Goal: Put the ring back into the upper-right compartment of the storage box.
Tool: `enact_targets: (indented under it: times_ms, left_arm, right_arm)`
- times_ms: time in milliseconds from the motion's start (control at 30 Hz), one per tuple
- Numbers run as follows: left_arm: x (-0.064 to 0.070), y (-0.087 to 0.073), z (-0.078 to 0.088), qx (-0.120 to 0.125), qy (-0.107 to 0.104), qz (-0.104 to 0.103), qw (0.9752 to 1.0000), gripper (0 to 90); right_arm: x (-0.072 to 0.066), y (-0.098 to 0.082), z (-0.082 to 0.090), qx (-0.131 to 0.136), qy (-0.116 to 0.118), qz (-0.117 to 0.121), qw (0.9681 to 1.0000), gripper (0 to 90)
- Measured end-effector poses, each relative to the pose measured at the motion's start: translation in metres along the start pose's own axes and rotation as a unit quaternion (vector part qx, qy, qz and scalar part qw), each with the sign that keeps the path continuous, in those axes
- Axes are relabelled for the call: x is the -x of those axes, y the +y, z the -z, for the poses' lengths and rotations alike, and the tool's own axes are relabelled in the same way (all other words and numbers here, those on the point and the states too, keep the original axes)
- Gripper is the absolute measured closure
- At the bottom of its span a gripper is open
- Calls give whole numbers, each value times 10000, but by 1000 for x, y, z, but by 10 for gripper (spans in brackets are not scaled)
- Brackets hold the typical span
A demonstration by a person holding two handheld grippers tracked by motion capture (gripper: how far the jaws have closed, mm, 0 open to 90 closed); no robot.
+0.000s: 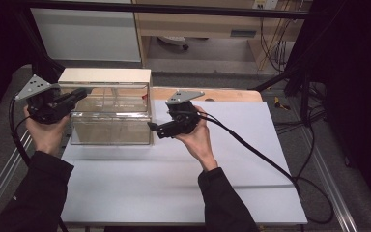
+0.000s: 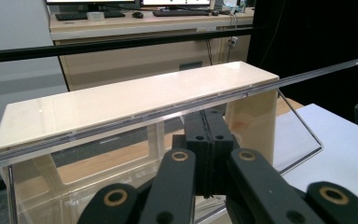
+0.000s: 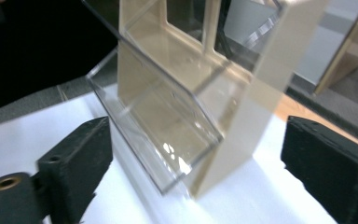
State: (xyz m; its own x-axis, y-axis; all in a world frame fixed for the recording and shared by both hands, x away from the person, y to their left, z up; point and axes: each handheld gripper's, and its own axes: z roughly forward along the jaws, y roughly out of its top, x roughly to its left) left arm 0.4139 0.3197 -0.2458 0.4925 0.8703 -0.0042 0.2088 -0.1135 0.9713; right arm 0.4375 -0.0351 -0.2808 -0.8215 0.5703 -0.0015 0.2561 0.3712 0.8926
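A clear plastic bin with a cream frame stands at the back left of the white sheet. Its cream top is seen in the left gripper view, and its clear tilted front tray in the right gripper view. My left gripper is shut at the bin's top left corner, its closed tips just under the clear panel's long top edge, with nothing seen between them. My right gripper is open by the bin's front right corner. The cream corner post lies ahead between its wide jaws.
The white sheet covers the table, with bare room in front and to the right of the bin. A wooden strip shows at the back edge. The right gripper's cable trails off to the right. Shelving and wires stand behind.
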Motion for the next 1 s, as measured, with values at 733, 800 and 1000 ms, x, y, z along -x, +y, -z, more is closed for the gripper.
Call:
enact_targets:
  times_ms: [733,800,1000]
  left_arm:
    - [2,-3,0,-70,24,-23,10000,899]
    - [1,-3,0,-66,14,-11,10000,899]
    - [1,-4,0,-70,7,-11,10000,899]
  right_arm:
    - [43,-106,64,-363,-493,-535,9967,7]
    - [47,-116,70,-396,-571,-584,9959,7]
    - [61,-146,91,-466,-684,-790,9934,6]
